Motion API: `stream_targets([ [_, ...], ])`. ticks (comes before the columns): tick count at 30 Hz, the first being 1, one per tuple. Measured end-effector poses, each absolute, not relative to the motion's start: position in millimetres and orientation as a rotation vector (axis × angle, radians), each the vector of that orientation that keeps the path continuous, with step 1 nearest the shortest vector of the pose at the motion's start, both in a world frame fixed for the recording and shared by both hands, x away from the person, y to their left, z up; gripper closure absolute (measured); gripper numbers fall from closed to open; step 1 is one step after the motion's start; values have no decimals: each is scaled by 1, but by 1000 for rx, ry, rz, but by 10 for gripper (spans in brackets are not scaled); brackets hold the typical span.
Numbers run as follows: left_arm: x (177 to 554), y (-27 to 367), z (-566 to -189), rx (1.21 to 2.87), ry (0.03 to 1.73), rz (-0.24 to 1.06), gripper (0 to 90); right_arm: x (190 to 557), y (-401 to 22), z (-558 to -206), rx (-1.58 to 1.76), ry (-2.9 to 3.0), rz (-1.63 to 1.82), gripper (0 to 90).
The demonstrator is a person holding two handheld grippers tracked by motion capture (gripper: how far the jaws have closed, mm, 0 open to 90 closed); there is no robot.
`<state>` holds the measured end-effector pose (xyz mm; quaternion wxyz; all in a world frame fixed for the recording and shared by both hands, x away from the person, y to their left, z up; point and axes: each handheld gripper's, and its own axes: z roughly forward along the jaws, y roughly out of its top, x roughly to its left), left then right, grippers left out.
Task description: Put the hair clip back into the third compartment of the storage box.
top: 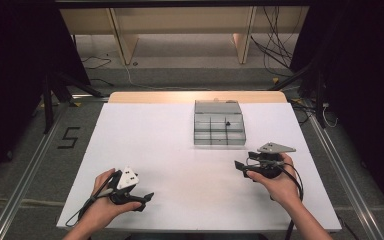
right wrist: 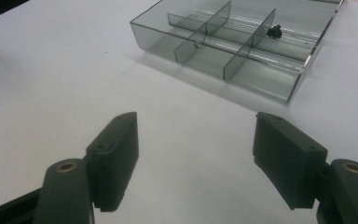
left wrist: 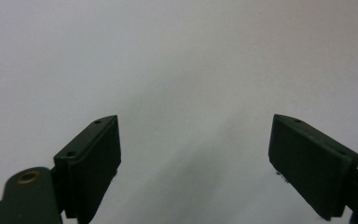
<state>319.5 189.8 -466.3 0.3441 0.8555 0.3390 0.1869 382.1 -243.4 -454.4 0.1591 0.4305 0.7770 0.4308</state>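
Note:
A clear grey compartment box sits at the middle back of the white table. One of its compartments holds a small black part. In the right gripper view the box lies ahead, beyond the jaws, with the black part in a far compartment. My right gripper is open and holds nothing, just in front of the box's right corner. Near the front left edge, my left gripper is open over bare table, with nothing between its jaws.
The table's far edge is a bare wooden strip. Metal rails run along the floor on both sides. Cables and wooden furniture legs lie beyond the table.

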Motion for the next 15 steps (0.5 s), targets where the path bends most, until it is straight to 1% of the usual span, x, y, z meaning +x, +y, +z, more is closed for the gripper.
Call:
stream_targets([
  [8,320,190,-467,2223,881,486,166,363,-253,-460,1225,2222,1244,313],
  [15,320,189,-467,2226,879,487,166,357,-255,-459,1207,2218,1258,309],
])
